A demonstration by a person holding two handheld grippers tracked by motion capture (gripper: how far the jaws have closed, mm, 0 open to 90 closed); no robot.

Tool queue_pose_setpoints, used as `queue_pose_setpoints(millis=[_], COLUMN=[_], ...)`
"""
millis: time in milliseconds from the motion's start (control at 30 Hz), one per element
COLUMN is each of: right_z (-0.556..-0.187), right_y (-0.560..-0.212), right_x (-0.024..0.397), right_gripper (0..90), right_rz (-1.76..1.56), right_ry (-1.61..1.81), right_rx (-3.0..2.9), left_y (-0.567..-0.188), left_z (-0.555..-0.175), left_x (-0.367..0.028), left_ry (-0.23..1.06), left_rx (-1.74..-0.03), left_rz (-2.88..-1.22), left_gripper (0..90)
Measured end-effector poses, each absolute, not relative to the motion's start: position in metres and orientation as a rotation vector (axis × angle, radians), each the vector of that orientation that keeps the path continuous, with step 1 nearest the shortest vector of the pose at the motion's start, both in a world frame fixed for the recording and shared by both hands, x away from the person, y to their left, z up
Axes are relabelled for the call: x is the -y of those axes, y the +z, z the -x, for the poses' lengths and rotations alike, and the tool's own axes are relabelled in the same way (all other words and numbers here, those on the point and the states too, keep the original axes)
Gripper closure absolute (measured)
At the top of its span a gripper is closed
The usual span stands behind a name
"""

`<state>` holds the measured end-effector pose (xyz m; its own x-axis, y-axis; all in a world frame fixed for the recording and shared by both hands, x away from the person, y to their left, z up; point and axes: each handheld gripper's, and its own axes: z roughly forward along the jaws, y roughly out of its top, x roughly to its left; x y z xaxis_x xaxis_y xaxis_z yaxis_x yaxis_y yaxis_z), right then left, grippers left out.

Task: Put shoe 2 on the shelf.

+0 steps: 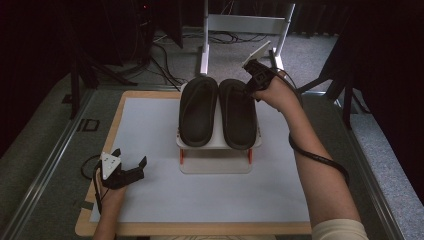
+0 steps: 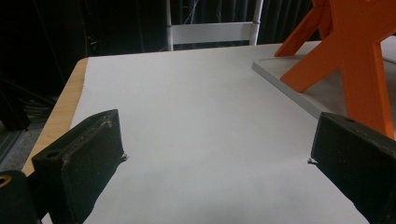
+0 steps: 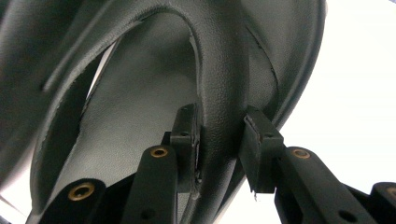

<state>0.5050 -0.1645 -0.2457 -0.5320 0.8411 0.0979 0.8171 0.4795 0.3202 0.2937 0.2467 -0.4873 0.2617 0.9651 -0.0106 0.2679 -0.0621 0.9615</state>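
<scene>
The right hand-held gripper [image 1: 251, 86] sits at the far end of the right slipper [image 1: 238, 114], its jaws set either side of the slipper's strap [image 3: 219, 107]. In the right gripper view the left pad lies against the strap while the right pad stands just off it, a thin gap showing, so the jaws are slackly open around the strap rather than pinching it. The right hand [image 1: 276, 95] is wrapped around the tool, the wrist bent and the forearm reaching long and straight up the right side of the desk [image 1: 100, 150], with the cable looping off the forearm. The right slipper lies beside the left slipper [image 1: 198, 110], both side by side on the white top of a small rack [image 1: 215, 165] that stands at the far middle of the white sheet [image 1: 150, 125] covering the desk. The left hand-held gripper [image 1: 131, 161] rests low at the near left of the sheet, well apart from the rack, its jaws spread wide with nothing between them, pointing toward the rack's orange legs [image 2: 355, 65]; the left hand [image 1: 111, 192] holds it from below.
</scene>
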Motion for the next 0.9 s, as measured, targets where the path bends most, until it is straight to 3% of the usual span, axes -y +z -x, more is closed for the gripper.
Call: queue_pose_setpoints(millis=[900], right_z=[-0.514], right_y=[-0.248], right_x=[0.153], right_gripper=[68.5], right_rz=[-1.535], right_ry=[0.656], right_rx=[-2.527], left_y=[-0.487], left_z=[-0.293], left_x=[-0.246], left_ry=[0.884], left_rx=[-1.182], left_rz=[-1.545], left_gripper=[2.2])
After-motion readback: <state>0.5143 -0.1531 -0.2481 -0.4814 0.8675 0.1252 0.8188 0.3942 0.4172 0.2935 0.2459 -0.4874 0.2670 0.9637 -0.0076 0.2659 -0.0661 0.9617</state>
